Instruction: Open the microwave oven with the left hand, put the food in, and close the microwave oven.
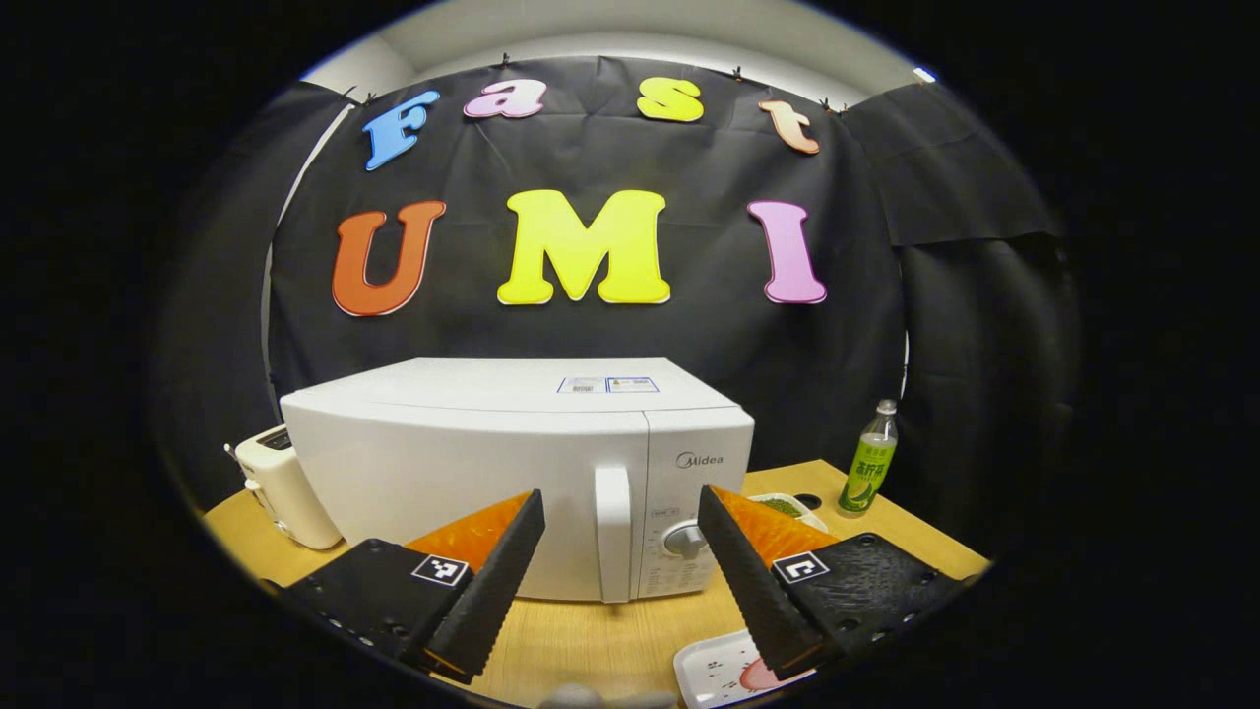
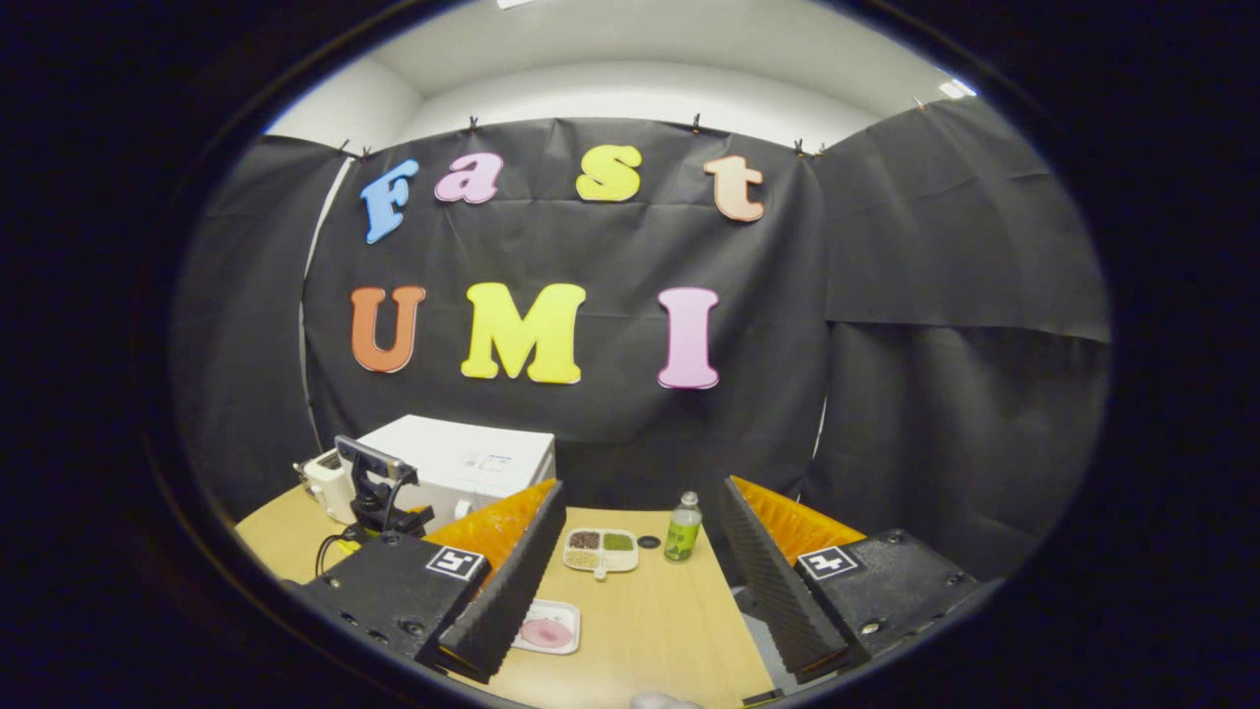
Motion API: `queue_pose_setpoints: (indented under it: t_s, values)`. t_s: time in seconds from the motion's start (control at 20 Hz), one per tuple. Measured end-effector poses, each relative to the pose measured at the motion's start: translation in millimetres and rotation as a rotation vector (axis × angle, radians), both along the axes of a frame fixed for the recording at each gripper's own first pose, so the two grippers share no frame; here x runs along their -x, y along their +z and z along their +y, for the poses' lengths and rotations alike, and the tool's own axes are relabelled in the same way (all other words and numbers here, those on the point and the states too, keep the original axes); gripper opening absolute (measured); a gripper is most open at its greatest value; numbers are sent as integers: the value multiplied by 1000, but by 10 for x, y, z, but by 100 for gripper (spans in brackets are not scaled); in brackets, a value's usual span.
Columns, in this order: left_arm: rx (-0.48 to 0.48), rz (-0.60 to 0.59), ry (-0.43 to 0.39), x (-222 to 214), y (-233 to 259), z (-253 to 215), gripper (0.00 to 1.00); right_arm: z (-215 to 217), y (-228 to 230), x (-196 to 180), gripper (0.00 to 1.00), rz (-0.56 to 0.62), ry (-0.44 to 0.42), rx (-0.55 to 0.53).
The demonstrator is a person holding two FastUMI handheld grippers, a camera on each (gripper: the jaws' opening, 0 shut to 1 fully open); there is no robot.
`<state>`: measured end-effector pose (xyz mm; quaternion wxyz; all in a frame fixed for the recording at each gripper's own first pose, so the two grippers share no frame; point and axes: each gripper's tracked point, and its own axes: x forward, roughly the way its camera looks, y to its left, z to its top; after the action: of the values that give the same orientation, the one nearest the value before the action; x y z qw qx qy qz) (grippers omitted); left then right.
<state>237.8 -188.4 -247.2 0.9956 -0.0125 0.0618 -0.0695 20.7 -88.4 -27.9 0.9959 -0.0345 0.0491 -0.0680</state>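
Item, left claw (image 1: 620, 561): I am holding it spread wide and empty, microwave (image 1: 512, 463) handle (image 1: 612, 532) dead ahead between its fingers but apart, pink food tray (image 1: 724, 675) below-right; risk I am judging: skidding the light oven instead of opening its shut door.

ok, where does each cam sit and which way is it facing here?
Left gripper view: rides the left gripper, facing the closed microwave head on, handle between its own open fingers.
Right gripper view: rides the right gripper, farther back and to the side, facing the table; own fingers open, left gripper near the microwave.
Shared: microwave, green bottle, sectioned tray, pink-food plate.
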Motion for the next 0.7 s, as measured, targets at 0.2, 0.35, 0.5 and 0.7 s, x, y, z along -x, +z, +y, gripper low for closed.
queue_pose_setpoints:
  t_s: [0.2,0.35,0.5,0.7]
  values:
    - [1,24,20,-229,-241,3,85,-113,-101,47,100,37,-25,29]
    - [8,45,10,-304,-363,-39,83,-134,-129,69,100,52,-27,37]
    - [-13,42,33,-339,-384,15,62,-160,-163,90,100,67,-26,47]
    - [-21,52,17,-313,-423,-34,36,-149,-165,129,97,68,-20,36]
